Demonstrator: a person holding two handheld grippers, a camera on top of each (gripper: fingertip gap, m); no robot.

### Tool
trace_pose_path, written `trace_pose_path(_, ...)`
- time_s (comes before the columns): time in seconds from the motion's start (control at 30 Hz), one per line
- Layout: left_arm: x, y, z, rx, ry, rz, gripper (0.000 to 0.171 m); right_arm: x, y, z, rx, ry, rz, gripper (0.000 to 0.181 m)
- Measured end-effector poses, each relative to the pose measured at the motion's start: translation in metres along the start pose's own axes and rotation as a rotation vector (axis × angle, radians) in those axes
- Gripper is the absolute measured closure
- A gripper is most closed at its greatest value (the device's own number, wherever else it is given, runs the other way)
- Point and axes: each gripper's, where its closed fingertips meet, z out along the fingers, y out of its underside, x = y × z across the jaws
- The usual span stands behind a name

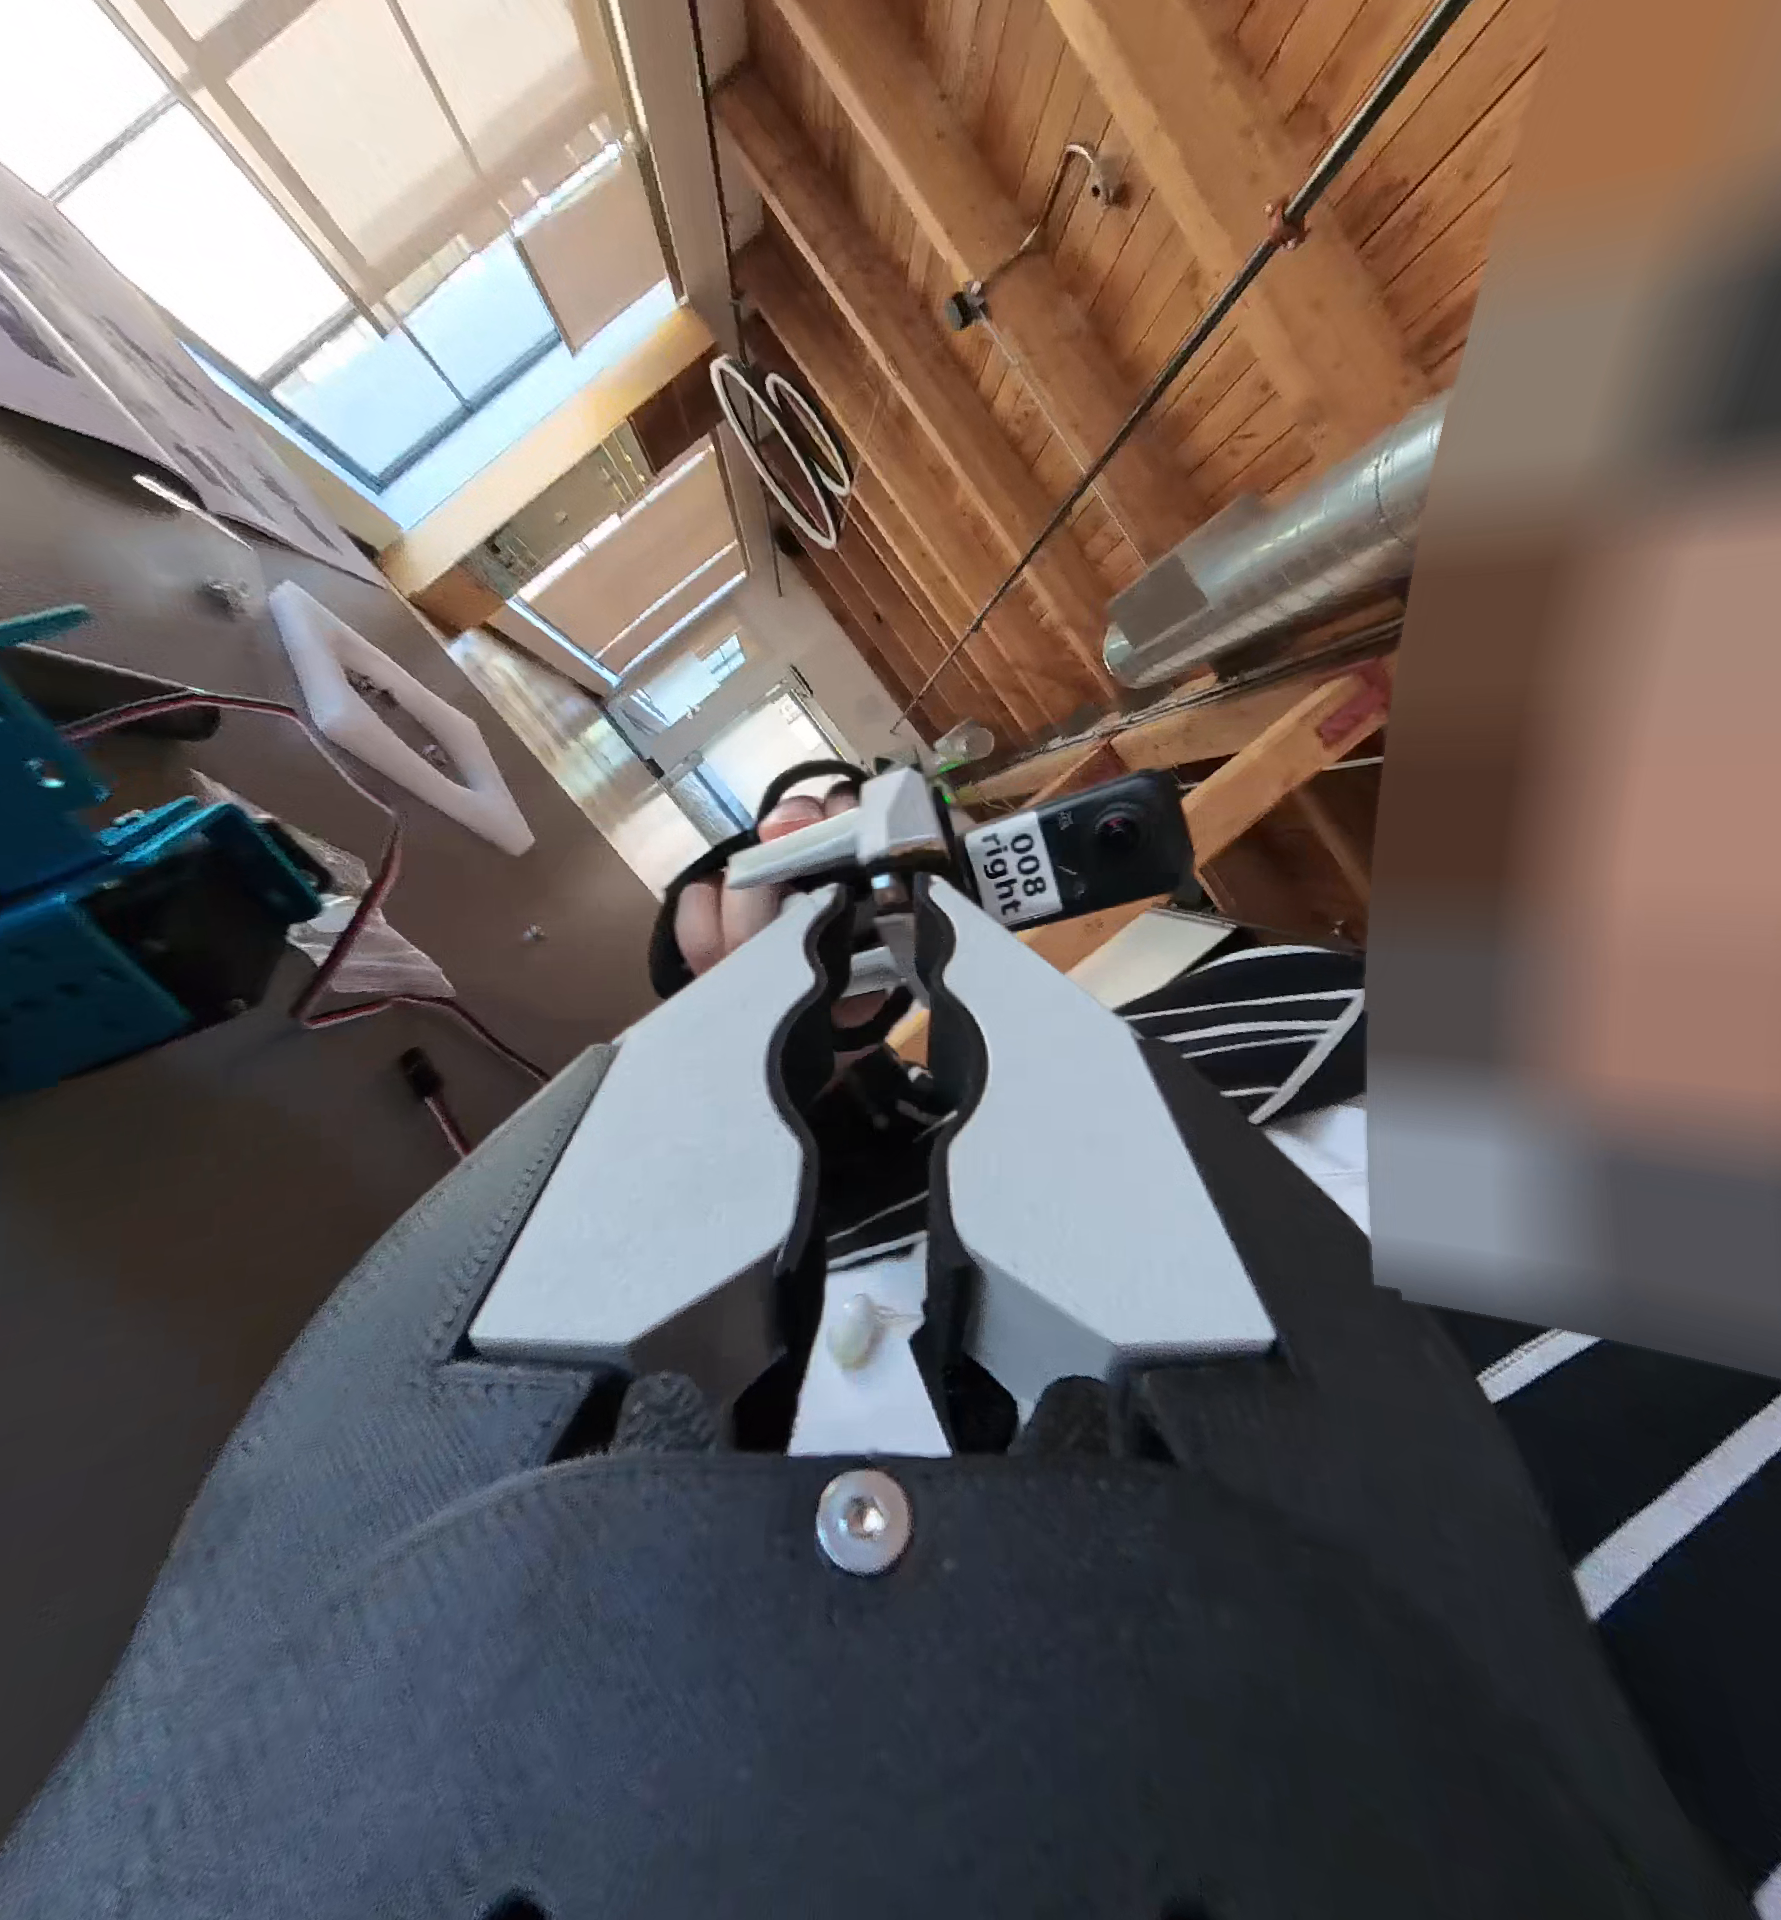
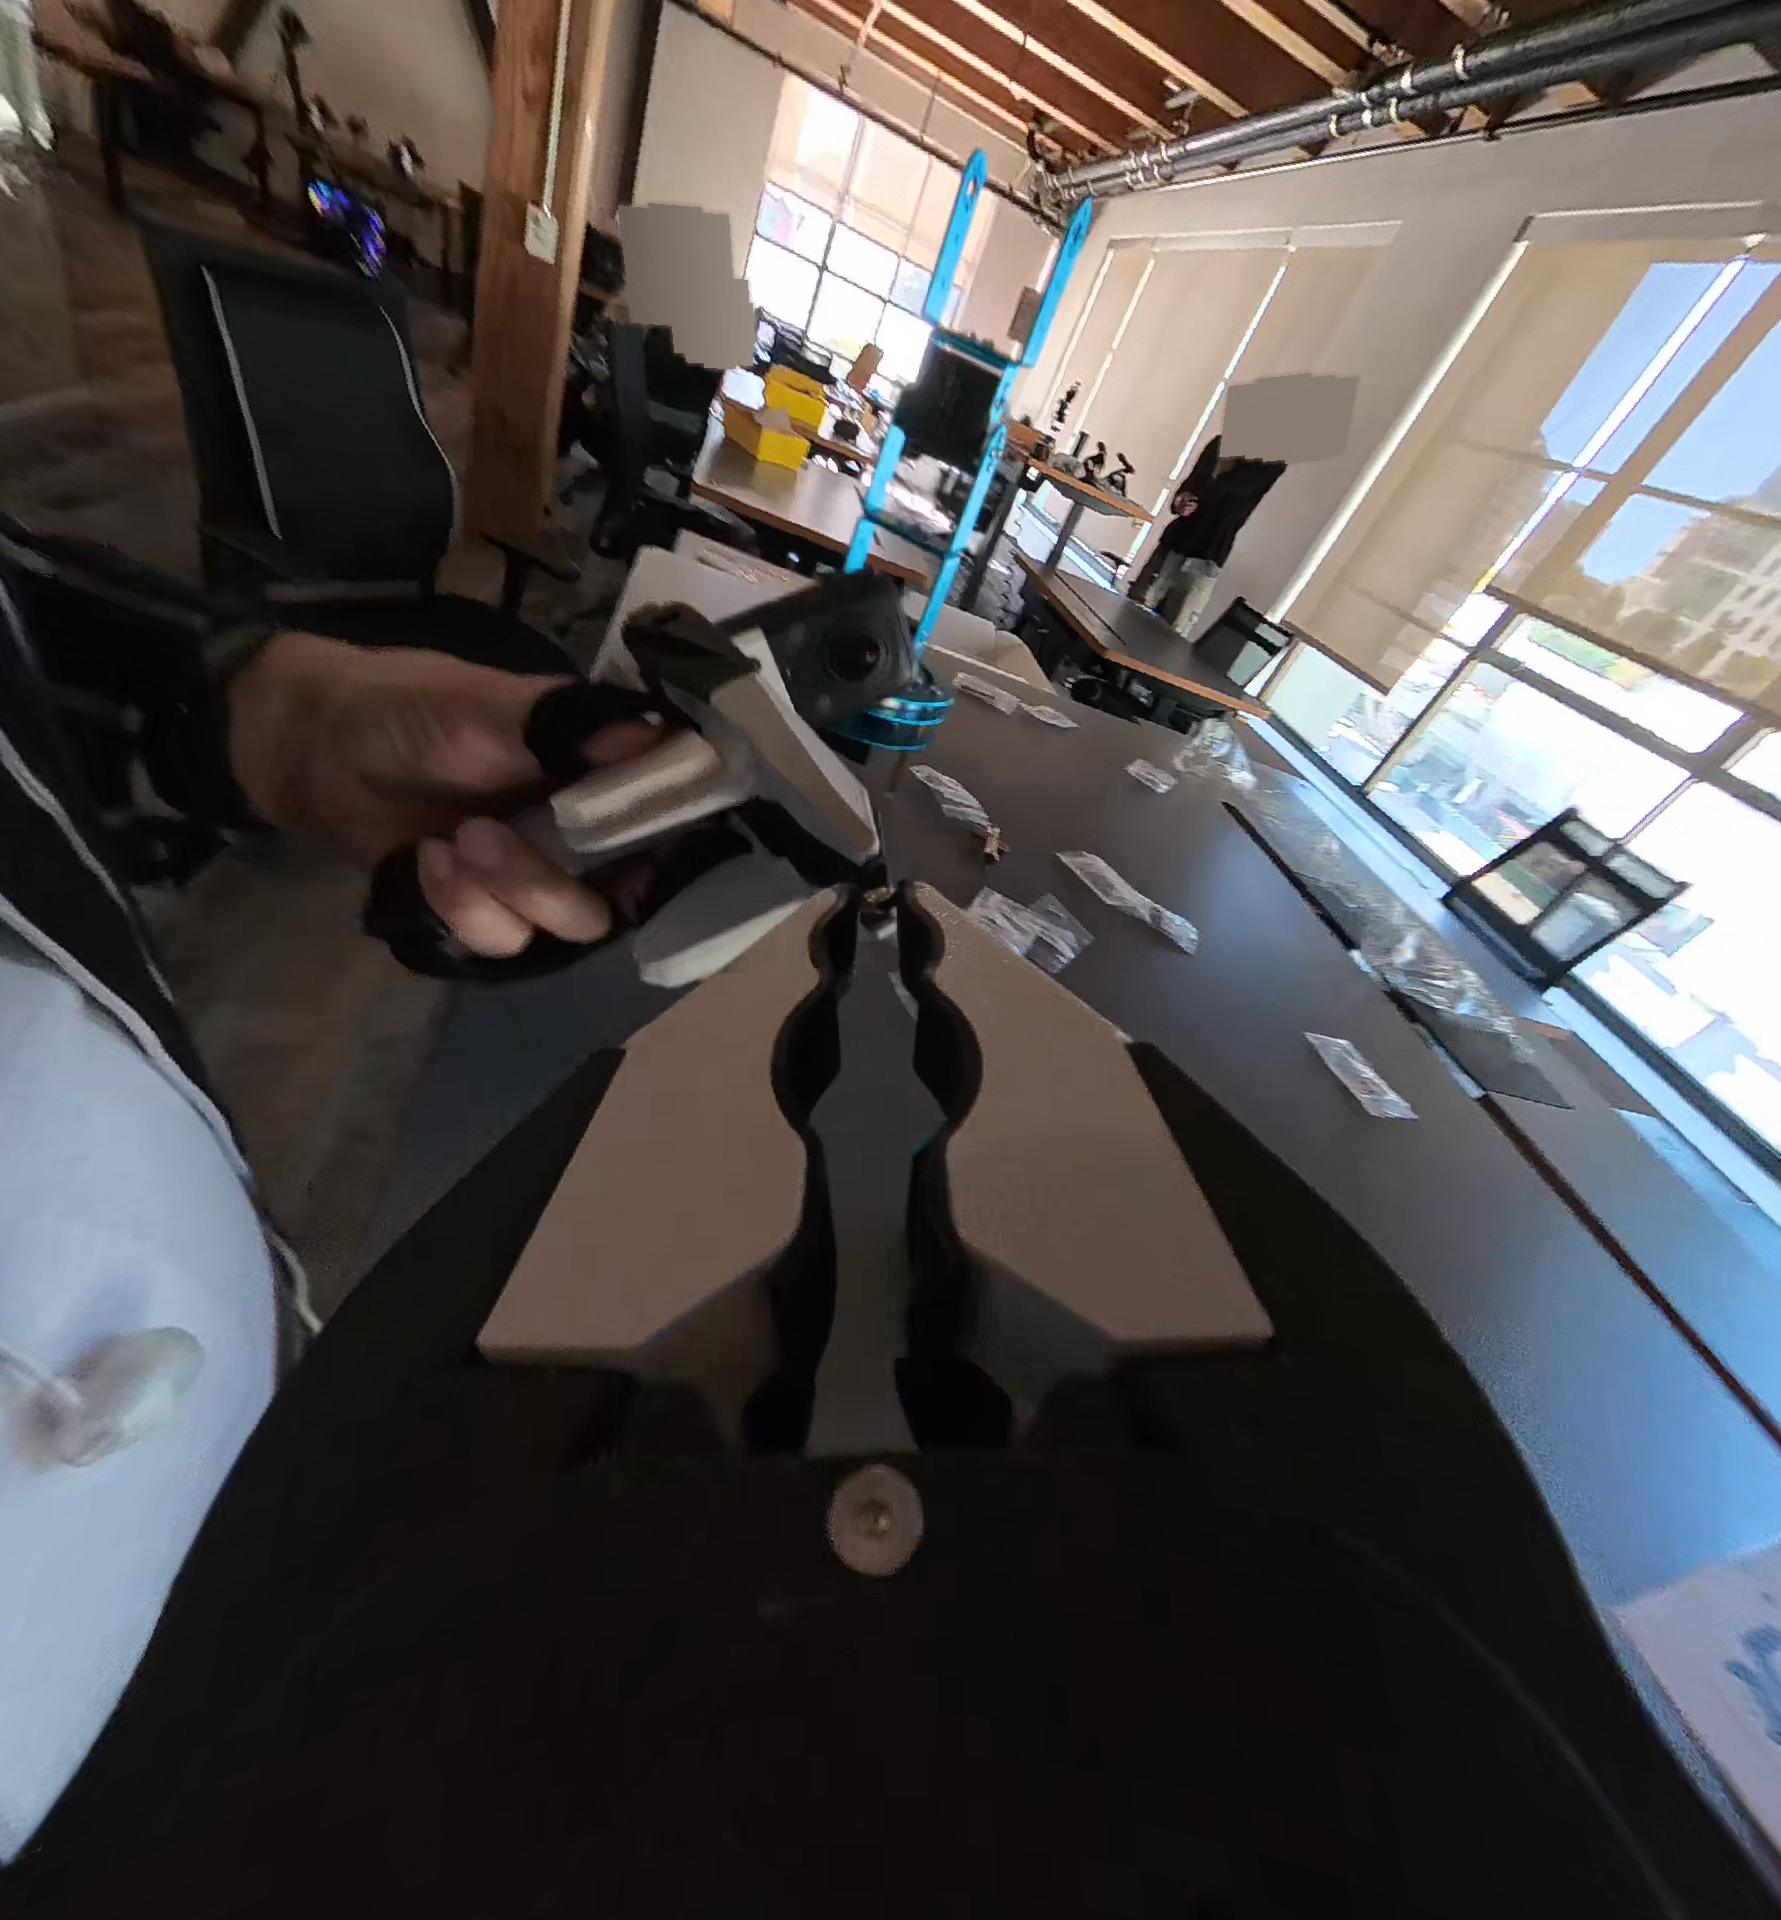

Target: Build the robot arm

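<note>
Left gripper (image 1: pixel 881 894) and right gripper (image 2: pixel 878 902), both narrow, pinch one small metal part (image 2: pixel 878 906) tip-to-tip above the table (image 2: pixel 1385 1195), sharing its support

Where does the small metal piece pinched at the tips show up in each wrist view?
Left wrist view: the small metal piece sits just above centre, between the left hand-held gripper tips, touching the right hand-held gripper coming from above.
Right wrist view: the piece is centre, between that gripper's tips, with the left one meeting it from upper left.
Shared landmark: the blue metal frame on the dark table.
</note>
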Motion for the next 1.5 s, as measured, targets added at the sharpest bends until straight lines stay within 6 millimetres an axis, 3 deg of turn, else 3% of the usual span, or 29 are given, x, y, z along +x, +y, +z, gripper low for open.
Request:
trace_pose_path(0.1,-0.001,0.004,0.001,-0.035,-0.033,-0.001,0.171,-0.003,0.004,0.003,-0.027,0.015,-0.075,0.176)
trace_pose_path(0.33,-0.001,0.003,-0.001,-0.025,-0.038,0.018,0.171,-0.003,0.007,0.004,-0.024,0.023,-0.071,0.176)
trace_pose_path(0.43,-0.006,0.004,-0.001,-0.025,-0.055,0.009,0.162,-0.004,0.01,0.005,-0.031,0.018,-0.066,0.176)
trace_pose_path(0.53,-0.008,0.008,0.001,-0.046,-0.062,0.021,0.171,-0.007,0.013,0.006,-0.037,0.005,-0.056,0.176)
trace_pose_path(0.7,-0.011,0.011,0.0,-0.062,-0.07,0.008,0.171,-0.009,0.016,0.005,-0.055,0.002,-0.041,0.175)
trace_pose_path(0.8,-0.018,0.01,-0.004,-0.045,-0.094,-0.009,0.171,-0.006,0.026,0.0,-0.088,0.0,0.017,0.164)
trace_pose_path(0.93,-0.04,0.0,-0.023,-0.007,-0.245,0.046,0.171,0.029,0.066,-0.01,-0.247,0.171,0.216,0.156)
trace_pose_path(1.03,-0.05,-0.009,-0.034,-0.006,-0.343,0.112,0.171,0.04,0.097,-0.005,-0.4,0.301,0.351,0.142)
trace_pose_path(1.17,-0.049,-0.011,-0.037,-0.056,-0.362,0.158,0.171,0.034,0.106,0.011,-0.452,0.413,0.37,0.142)
trace_pose_path(1.3,-0.047,-0.01,-0.042,-0.107,-0.33,0.15,0.171,0.03,0.11,0.019,-0.485,0.515,0.332,0.128)
trace_pose_path(1.4,-0.045,-0.008,-0.048,-0.154,-0.295,0.132,0.171,0.031,0.123,0.018,-0.579,0.61,0.234,0.131)
trace_pose_path(1.5,-0.044,-0.005,-0.054,-0.205,-0.285,0.134,0.171,0.036,0.119,0.017,-0.572,0.718,0.247,0.128)
